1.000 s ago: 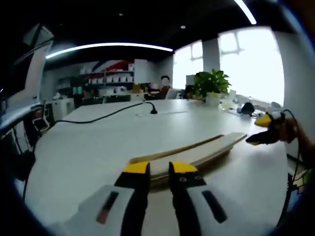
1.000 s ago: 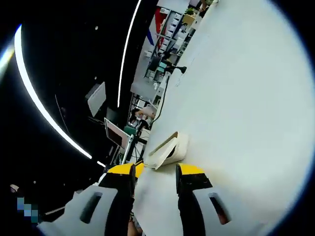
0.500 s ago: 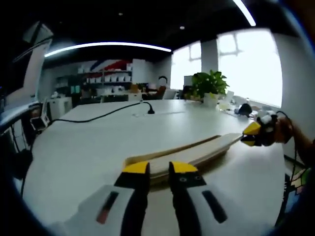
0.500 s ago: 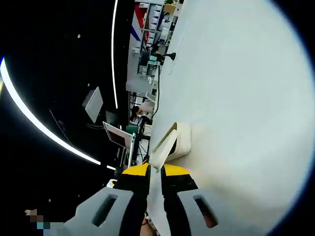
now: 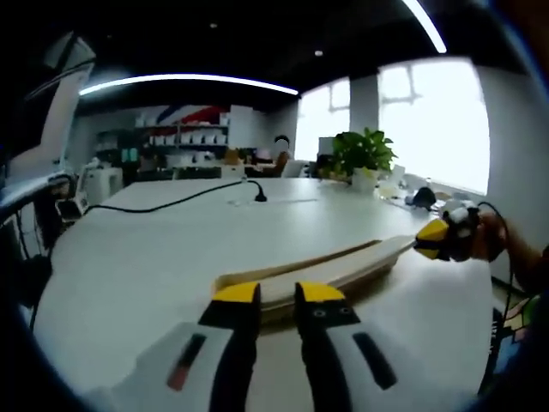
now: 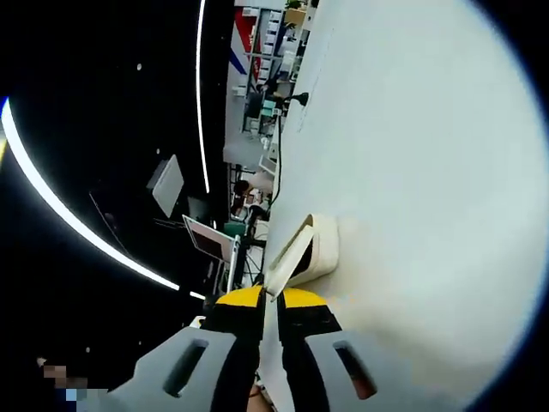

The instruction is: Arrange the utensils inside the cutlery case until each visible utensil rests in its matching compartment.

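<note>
Since a second ago the right gripper (image 5: 439, 240) has come in from open air at the far right of the left gripper view to the right end of the cutlery case (image 5: 330, 269), and its fingers (image 6: 243, 309), spread then, now sit almost pressed together on the thin edge at the case's near corner in the right gripper view. They appear to be pinching that edge, perhaps a lid or flap, though the contact itself is hard to make out.

In the left gripper view the case lies on the white bench (image 5: 163, 257) as a long, low, pale wooden tray, seen nearly edge-on, running from just beyond the left gripper (image 5: 279, 296) out toward the right. The left gripper's fingers (image 5: 236, 296) stand close together with a narrow gap and nothing between them, just short of the case's near edge.

No utensil can be made out in either view, and the compartments are hidden by the shallow angle. Judging from this, the sorting has not visibly begun: the work seems to be at the stage of taking hold of or opening the case. Placing each utensil in its matching slot looks to be entirely ahead.

A black cable (image 5: 171, 202) and a potted plant (image 5: 364, 154) sit far off on the bench.
</note>
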